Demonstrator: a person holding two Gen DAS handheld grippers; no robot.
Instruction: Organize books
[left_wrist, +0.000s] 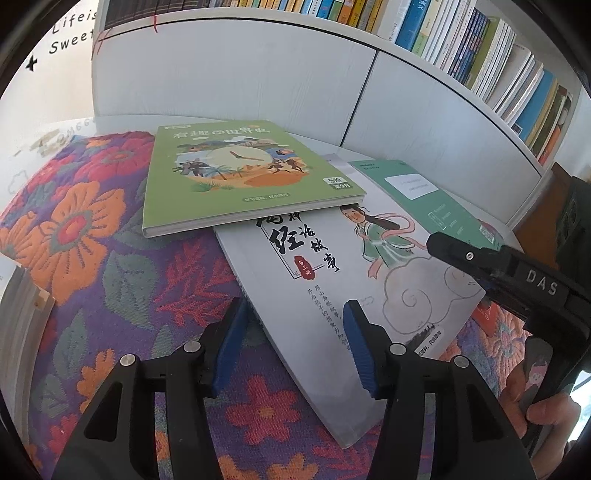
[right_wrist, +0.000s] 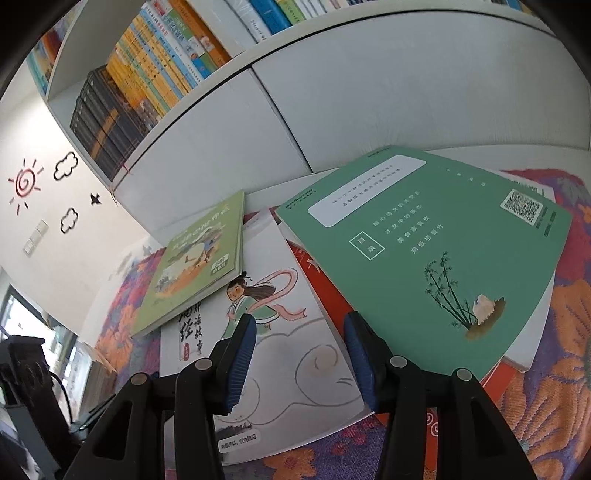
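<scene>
Under my left gripper (left_wrist: 295, 336) the white book (left_wrist: 354, 280) lies flat on the floral cloth (left_wrist: 110, 266); its top edge is hidden beneath the green book (left_wrist: 236, 170), which covers part of the title. My left fingers are spread wide and hold nothing. One blue pad (left_wrist: 231, 343) sits over the cloth just beside the book's spine edge, the other over its cover; I cannot tell whether either touches.

My right gripper (right_wrist: 299, 354) is also spread and empty, hovering over the white book's (right_wrist: 295, 362) cloud drawing, with the right pad (right_wrist: 360, 354) near the edge of the teal book (right_wrist: 443, 236). From the left wrist the right gripper (left_wrist: 480, 258) shows only as a black arm cut off at the frame edge, its tip over the teal book (left_wrist: 436, 199), fingers hard to make out.

A red book (right_wrist: 325, 291) is mostly buried under the teal one, only strips showing. Another white volume beneath the teal cover peeks out at its right side.

Behind stands a white cabinet (right_wrist: 406, 92), its shelf books (left_wrist: 480, 48) cropped by the fisheye rim.
</scene>
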